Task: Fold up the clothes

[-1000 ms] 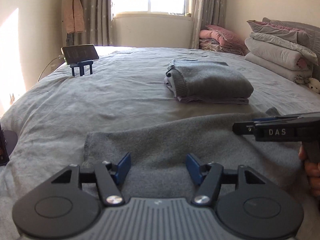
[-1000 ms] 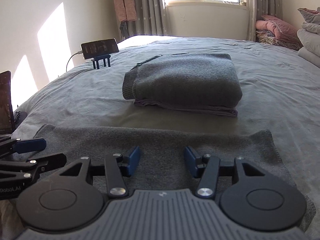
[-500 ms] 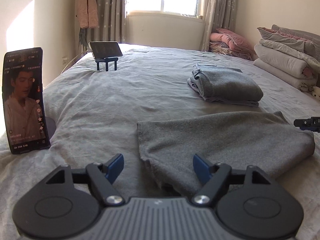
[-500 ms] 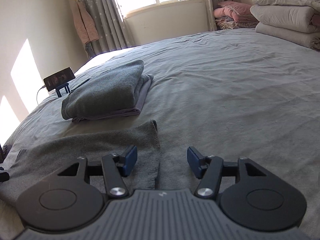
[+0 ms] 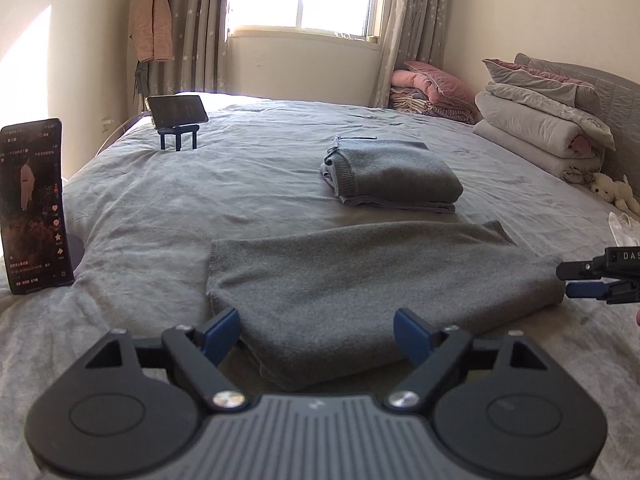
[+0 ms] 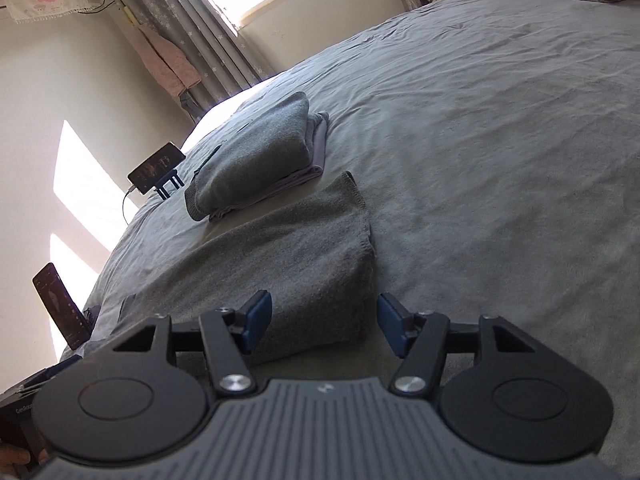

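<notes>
- On the far left of the left wrist view, a phone (image 5: 34, 204) stands upright at the edge of the bed (image 5: 168, 208), its screen lit.
- The left gripper (image 5: 318, 334) sits low in the foreground, pointing down and forward over the near left part of a grey garment (image 5: 360, 280). Its blue-padded jaws are opening wide, with the garment's near folded edge lying between and just beyond them, and the pads do not press on it.
- The grey garment lies flat on the bed, folded into a long band. Its long axis runs left to right across both grippers, so each gripper faces one end.
- Beyond the garment, farther up the bed, rests a stack of folded clothes (image 5: 394, 176), apart from the band.
- At the right edge of the same view, the right gripper (image 5: 596, 280) reaches in from the side, close to the garment's right end.
- In the right wrist view, the right gripper (image 6: 320, 322) is rolled so the room looks tilted. Its jaws are opening, the garment's right end (image 6: 344, 280) lies between them, and nothing is gripped.
- Judged from this layout, the next fold would likely bring one end across to the other.
</notes>
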A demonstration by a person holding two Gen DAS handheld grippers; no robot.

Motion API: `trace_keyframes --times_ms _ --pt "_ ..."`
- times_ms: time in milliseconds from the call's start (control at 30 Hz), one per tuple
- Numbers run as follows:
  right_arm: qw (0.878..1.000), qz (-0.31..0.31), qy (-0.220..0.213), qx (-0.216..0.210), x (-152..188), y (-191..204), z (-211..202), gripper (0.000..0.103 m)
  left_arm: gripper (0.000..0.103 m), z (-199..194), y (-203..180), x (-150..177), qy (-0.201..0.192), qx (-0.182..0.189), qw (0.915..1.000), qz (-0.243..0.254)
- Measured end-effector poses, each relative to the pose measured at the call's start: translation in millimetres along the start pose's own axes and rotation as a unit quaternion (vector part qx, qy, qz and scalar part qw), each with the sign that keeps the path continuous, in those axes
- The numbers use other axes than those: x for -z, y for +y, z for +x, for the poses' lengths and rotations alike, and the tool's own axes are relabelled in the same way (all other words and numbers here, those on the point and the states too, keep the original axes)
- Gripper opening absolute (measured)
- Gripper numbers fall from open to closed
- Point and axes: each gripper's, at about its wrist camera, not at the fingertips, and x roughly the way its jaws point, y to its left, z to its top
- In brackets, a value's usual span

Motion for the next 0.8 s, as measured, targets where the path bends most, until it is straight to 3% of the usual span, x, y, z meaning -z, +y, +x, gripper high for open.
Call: trace_keyframes --times_ms 133,233,433,533,733,767,800 --pt "0.999 0.022 0.024 -0.026 17.2 12.3 -0.2 0.063 0.087 6.6 8.7 1.2 0.025 -0.028 0.9989 -0.029" --pt "0.998 0.028 0.041 -0.039 24.3 22.6 5.7 0.063 0.087 7.3 30.0 4.2 0.035 -0.019 0.9933 -0.109" --pt "0.997 0.043 0.044 -0.043 33.7 29.2 11.7 0.064 0.084 23.7 58.8 14.2 0.053 0.021 0.9692 -0.240" --pt "0.995 0.059 0.048 -0.058 37.4 33.8 12.8 0.064 0.080 32.3 59.2 15.0 0.046 0.029 0.9625 -0.266" --pt "0.993 0.057 0.060 -0.086 55.0 63.0 24.5 0.065 0.039 44.9 56.9 16.5 0.050 0.024 0.9563 -0.287" --pt "0.993 0.054 0.061 -0.090 57.6 68.5 26.8 0.065 0.026 45.9 56.7 17.1 0.052 0.029 0.9548 -0.291" --pt "0.992 0.054 0.062 -0.094 60.3 73.7 29.4 0.065 0.020 46.7 58.5 18.2 0.055 0.037 0.9499 -0.305"
